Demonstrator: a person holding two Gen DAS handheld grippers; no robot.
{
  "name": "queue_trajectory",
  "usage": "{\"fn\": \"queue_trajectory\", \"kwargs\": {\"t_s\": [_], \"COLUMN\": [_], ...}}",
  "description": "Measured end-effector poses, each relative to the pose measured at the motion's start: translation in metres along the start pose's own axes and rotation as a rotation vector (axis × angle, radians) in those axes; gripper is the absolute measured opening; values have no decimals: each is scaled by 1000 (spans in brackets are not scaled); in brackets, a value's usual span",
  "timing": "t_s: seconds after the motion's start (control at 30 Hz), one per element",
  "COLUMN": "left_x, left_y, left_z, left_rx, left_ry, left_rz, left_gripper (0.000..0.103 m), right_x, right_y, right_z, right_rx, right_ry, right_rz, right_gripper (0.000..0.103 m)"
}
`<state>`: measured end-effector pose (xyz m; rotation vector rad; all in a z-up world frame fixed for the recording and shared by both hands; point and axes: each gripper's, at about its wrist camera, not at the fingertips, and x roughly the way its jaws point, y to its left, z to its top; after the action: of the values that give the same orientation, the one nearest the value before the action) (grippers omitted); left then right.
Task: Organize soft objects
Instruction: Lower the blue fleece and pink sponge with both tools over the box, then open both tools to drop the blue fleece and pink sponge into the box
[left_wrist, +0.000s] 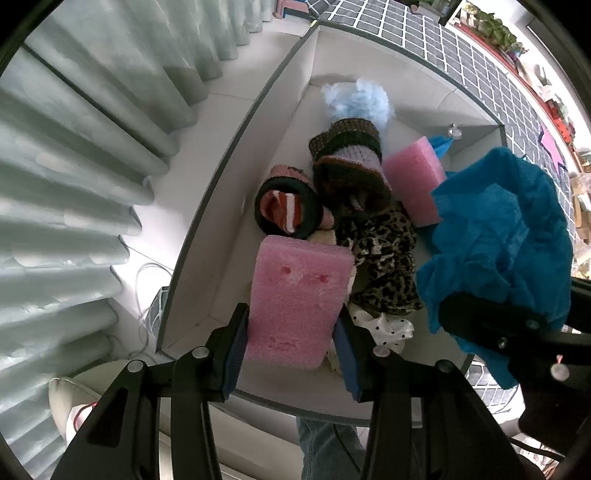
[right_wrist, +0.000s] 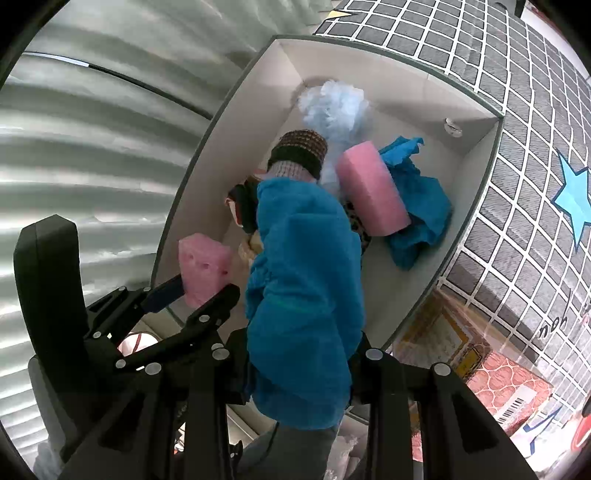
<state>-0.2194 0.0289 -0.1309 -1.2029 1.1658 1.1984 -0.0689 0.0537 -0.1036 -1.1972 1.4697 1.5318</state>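
Note:
My left gripper (left_wrist: 291, 343) is shut on a pink foam sponge (left_wrist: 295, 295) and holds it over the near end of a white storage box (left_wrist: 236, 147); the sponge also shows in the right wrist view (right_wrist: 203, 269). My right gripper (right_wrist: 299, 350) is shut on a blue fuzzy cloth (right_wrist: 303, 280) above the box; the cloth also shows in the left wrist view (left_wrist: 502, 236). In the box lie knitted hats (left_wrist: 351, 162), a leopard-print cloth (left_wrist: 384, 266), a second pink sponge (right_wrist: 373, 192), a light blue puff (right_wrist: 332, 107) and another blue cloth (right_wrist: 421, 214).
The box stands on a grey grid-patterned mat (right_wrist: 517, 110) with a blue star (right_wrist: 572, 199). Grey pleated curtains (left_wrist: 74, 184) hang on the left. A white polka-dot cloth (left_wrist: 388, 328) lies at the box's near end. Patterned packages (right_wrist: 498, 380) lie at the right.

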Motion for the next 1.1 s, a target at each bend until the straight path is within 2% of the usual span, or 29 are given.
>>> {"fn": "queue_trajectory", "kwargs": {"t_s": [0.5, 0.57, 0.6, 0.63, 0.67, 0.73, 0.8, 0.87, 1.0, 1.1], "left_x": [5, 2, 0, -2, -6, -8, -11, -15, -23, -21], "left_y": [1, 3, 4, 4, 4, 3, 3, 8, 12, 15], "left_z": [1, 1, 1, 0, -1, -1, -3, -4, -3, -3], "left_rx": [-8, -17, -22, -24, -18, 0, 11, -4, -24, -32], "left_ry": [2, -8, -18, -32, -48, -47, -60, -84, -92, -58], "left_rz": [-23, -37, -42, -45, -37, -12, -8, 13, 64, -1], "left_gripper": [50, 63, 79, 84, 84, 89, 92, 92, 92, 92], "right_x": [0, -2, -3, -5, -7, -12, -18, -22, -33, -42], "right_y": [0, 1, 1, 1, 2, 2, 3, 4, 6, 10], "right_z": [1, 0, -1, -2, -3, -5, -7, -9, -15, -20], "right_rx": [8, 1, -3, -6, -9, -14, -23, -34, -61, -97], "right_ry": [-3, -7, -8, -12, -18, -28, -37, -43, -85, -123], "right_rz": [-4, 5, 6, 6, 5, -1, -14, -40, -50, -81], "right_gripper": [35, 35, 36, 48, 64, 81, 86, 103, 103, 103]}}
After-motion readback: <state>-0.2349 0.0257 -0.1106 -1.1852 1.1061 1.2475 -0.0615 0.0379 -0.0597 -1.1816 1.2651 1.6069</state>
